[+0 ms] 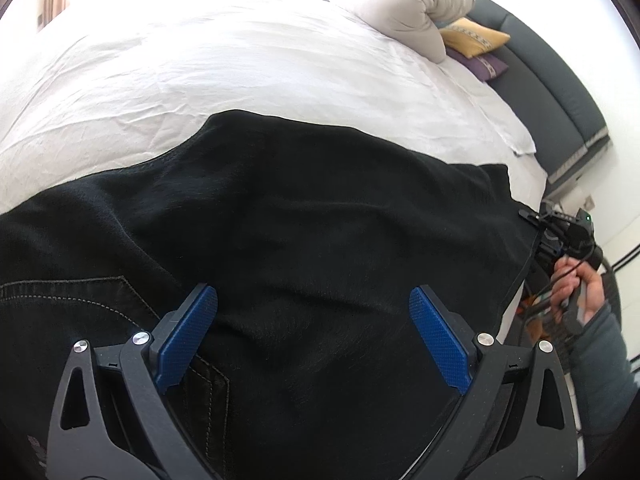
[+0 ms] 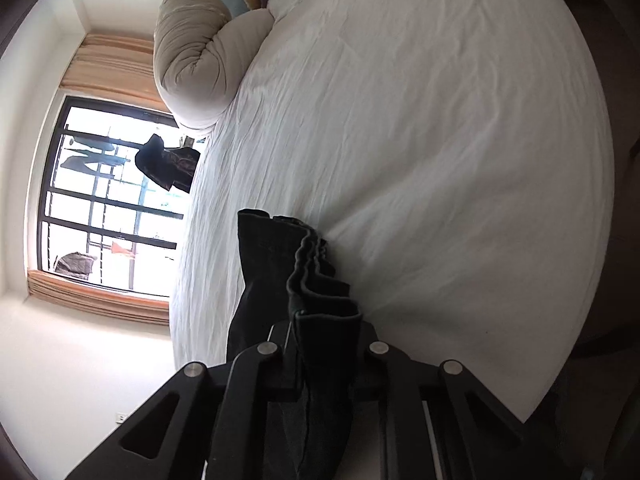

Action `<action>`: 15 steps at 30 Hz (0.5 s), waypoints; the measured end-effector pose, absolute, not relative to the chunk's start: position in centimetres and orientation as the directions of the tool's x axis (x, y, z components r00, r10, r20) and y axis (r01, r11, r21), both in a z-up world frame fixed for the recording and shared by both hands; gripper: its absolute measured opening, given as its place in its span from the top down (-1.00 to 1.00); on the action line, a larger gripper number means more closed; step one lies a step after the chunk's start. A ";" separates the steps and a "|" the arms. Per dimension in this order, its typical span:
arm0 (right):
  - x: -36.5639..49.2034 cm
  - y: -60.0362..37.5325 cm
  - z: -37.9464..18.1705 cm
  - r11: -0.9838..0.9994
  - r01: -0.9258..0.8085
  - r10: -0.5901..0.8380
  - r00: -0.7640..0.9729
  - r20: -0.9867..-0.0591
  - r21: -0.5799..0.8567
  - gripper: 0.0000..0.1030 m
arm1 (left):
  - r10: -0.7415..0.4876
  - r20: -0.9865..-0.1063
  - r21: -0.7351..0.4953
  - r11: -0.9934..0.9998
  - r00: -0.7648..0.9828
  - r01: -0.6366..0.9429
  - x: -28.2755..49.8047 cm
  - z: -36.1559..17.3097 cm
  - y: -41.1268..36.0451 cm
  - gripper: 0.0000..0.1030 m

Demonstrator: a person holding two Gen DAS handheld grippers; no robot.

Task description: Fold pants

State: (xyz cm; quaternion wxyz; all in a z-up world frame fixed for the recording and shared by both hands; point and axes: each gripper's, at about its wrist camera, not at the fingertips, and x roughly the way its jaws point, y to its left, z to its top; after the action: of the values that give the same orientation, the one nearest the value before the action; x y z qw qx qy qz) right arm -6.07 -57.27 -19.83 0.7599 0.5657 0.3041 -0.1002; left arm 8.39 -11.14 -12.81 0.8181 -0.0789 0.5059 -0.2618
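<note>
The black pants [image 1: 304, 224] lie spread across the near part of the white bed [image 1: 224, 64], with a stitched back pocket at the lower left. My left gripper [image 1: 314, 320] is open just above them, blue pads [image 1: 188, 336] wide apart and empty. In the left wrist view my right gripper [image 1: 560, 232] is at the pants' right edge, held by a hand. In the right wrist view my right gripper [image 2: 326, 332] is shut on bunched folds of the pants' hem [image 2: 316, 280], lifted off the sheet.
A rolled beige duvet [image 1: 412, 8] lies at the head of the bed, with a yellow pillow [image 1: 476, 36] and a purple pillow [image 1: 484, 64] against the dark headboard [image 1: 560, 100]. A window [image 2: 108, 200] with curtains is beyond the bed's far side.
</note>
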 end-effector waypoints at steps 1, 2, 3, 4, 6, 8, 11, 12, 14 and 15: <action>-5.9 -57.0 -19.4 0.356 0.493 0.185 0.795 -0.577 0.794 0.73 | -0.511 -0.784 -0.402 0.850 0.351 0.340 8.4 -12.8 -11.1 -0.90; -5.8 -56.8 -19.0 0.373 0.490 0.178 0.796 -0.579 0.788 0.73 | -0.515 -0.782 -0.411 0.850 0.351 0.330 8.5 -12.7 -11.0 -0.90; -5.6 -56.4 -18.4 0.393 0.485 0.170 0.797 -0.579 0.782 0.73 | -0.518 -0.780 -0.418 0.849 0.351 0.323 8.5 -12.6 -10.9 -0.90; -5.4 -56.0 -17.7 0.419 0.480 0.158 0.798 -0.582 0.771 0.74 | -0.522 -0.777 -0.427 0.847 0.350 0.315 8.6 -12.5 -10.8 -0.90; -4.7 -54.8 -16.0 0.483 0.459 0.144 0.798 -0.585 0.745 0.74 | -0.533 -0.770 -0.447 0.843 0.351 0.299 8.7 -12.3 -10.6 -0.90; -4.0 -53.2 -14.2 0.564 0.439 0.125 0.792 -0.597 0.700 0.75 | -0.545 -0.761 -0.468 0.837 0.352 0.283 8.9 -12.0 -10.4 -0.90; -2.4 -47.7 -10.2 0.764 0.335 0.106 0.777 -0.620 0.551 0.75 | -0.572 -0.743 -0.515 0.820 0.347 0.250 9.1 -11.7 -9.9 -0.90; -1.8 -44.4 -8.8 0.851 0.255 0.109 0.770 -0.629 0.459 0.75 | -0.588 -0.732 -0.541 0.808 0.344 0.233 9.2 -11.6 -9.6 -0.90; -1.5 -36.4 -7.4 0.970 0.024 0.145 0.742 -0.655 0.242 0.75 | -0.614 -0.711 -0.581 0.787 0.343 0.205 9.4 -11.4 -9.1 -0.91; -1.9 -31.7 -7.7 0.987 -0.113 0.163 0.716 -0.678 0.118 0.75 | -0.623 -0.705 -0.596 0.780 0.340 0.193 9.5 -11.4 -9.0 -0.91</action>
State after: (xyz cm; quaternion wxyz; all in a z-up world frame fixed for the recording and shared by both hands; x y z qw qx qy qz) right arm -1.92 -31.68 -7.66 0.9258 0.0343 0.3691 0.0745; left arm 9.50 -8.99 -11.38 0.7914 -0.2090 0.5134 -0.2578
